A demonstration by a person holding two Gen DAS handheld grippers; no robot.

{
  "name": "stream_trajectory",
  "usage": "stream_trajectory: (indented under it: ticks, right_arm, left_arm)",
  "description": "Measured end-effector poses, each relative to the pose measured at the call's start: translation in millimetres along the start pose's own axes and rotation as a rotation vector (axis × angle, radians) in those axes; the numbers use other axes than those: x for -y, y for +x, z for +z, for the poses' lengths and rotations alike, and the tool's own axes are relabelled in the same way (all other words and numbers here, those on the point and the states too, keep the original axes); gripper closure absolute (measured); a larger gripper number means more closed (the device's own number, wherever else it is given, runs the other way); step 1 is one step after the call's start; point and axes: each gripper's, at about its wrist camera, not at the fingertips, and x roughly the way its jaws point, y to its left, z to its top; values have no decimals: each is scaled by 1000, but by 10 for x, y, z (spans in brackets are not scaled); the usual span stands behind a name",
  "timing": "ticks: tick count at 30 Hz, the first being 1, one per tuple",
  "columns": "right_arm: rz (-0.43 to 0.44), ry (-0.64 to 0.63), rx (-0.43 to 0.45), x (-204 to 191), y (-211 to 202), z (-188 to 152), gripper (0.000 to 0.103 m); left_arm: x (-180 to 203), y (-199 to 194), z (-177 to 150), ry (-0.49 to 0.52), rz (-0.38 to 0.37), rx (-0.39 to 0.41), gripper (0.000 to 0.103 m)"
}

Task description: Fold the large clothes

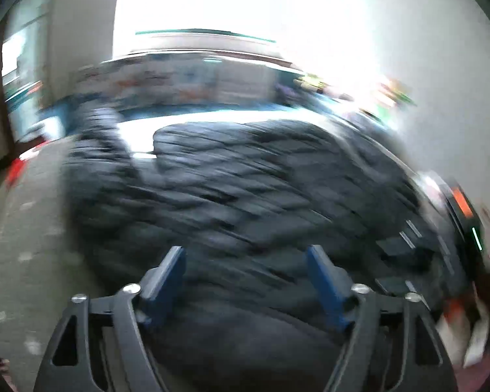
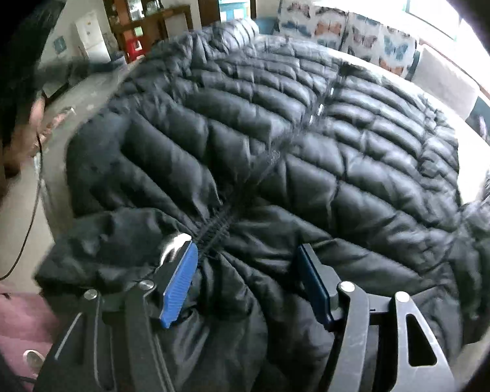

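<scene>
- Two grippers hang over one black puffer jacket [image 2: 277, 150], which lies spread front-up on a pale table [image 2: 441, 75], zipper [image 2: 320, 107] closed, presumably flattened for folding.
- Right gripper [image 2: 245, 281] stands wide at the gathered collar end, padding bulging between its blue pads [image 2: 179, 284], none clearly pinched.
- Left gripper [image 1: 245, 281], blurred, gapes with nothing held above the jacket.
- Beyond the jacket's far edge, butterfly cushions [image 2: 343, 29]; nothing lies on it.
</scene>
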Motion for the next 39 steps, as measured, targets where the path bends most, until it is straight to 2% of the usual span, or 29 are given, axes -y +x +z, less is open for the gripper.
stream_trajectory:
  ticks: [1,4,8,11,13,15,18,20,21,22,23,24,25,26,27,30,31,32,34,35,36,38,39]
  right_arm:
    - [9,7,14,-5,-29,-32,32]
    - [38,25,8,39,-52,-15,32]
    - [40,12,5,40,-39,5,31]
    - [46,14,2,30,-54,-9,30]
    - [54,21,-1,49,-53,-11,30]
    - [55,23,-6,50,-41,7,30]
    - [52,22,-12,50,-35,16,29]
    - [51,24,-18,54,-24,28,28]
    - [52,27,-21,58,-18,35,27]
    - [52,30,-25,57,-10,43,26]
    - [49,31,-27,53,-5,50,25]
    - [47,31,-30,54,-2,54,25]
    - [43,30,-33,50,3,60,24]
    - [41,29,-35,52,7,65,24]
    - [39,31,-37,53,13,67,24]
    - [34,34,-42,49,17,74,24]
    - [33,36,-42,51,16,72,24]
    - [32,38,-40,50,18,73,24]
    - [30,42,-37,50,24,79,23]
    - [29,42,-37,50,26,79,23]
    - [27,42,-38,48,25,82,23]
    - [22,41,-41,45,14,77,23]
    - [18,41,-42,39,11,77,23]
  left_arm:
    - [-281,48,148,-65,49,7,18]
    - [-954,261,484,-207,128,1,14]
    - [-1713,683,838,-372,206,-26,14]
    - [-2141,967,992,-460,182,-47,14]
    - [-2447,1187,1111,-507,141,-84,14]
    - [-2628,1348,1194,-550,118,-94,14]
    - [-2881,1671,1294,-619,-10,-134,14]
    - [-3006,1810,1338,-636,-38,-145,17]
    - [-3050,1886,1356,-627,-28,-143,32]
    - [-3089,1951,1361,-618,-21,-141,55]
    - [-3143,2006,1354,-620,-24,-144,65]
    - [-3193,2034,1331,-628,-22,-137,80]
    - [-3223,2033,1310,-631,-23,-123,88]
    - [-3264,1982,1283,-631,-18,-96,90]
    - [-3303,1868,1267,-624,24,-59,91]
    - [-3365,1383,1204,-566,160,117,91]
    - [-3434,1283,1157,-564,216,142,91]
    - [-3478,1275,1113,-573,237,126,88]
    - [-3696,1462,948,-634,201,8,79]
    - [-3758,1518,882,-667,185,-20,76]
    - [-3857,1567,791,-727,155,-35,74]
    - [-4059,1600,624,-852,50,3,63]
    - [-4131,1590,557,-902,15,23,47]
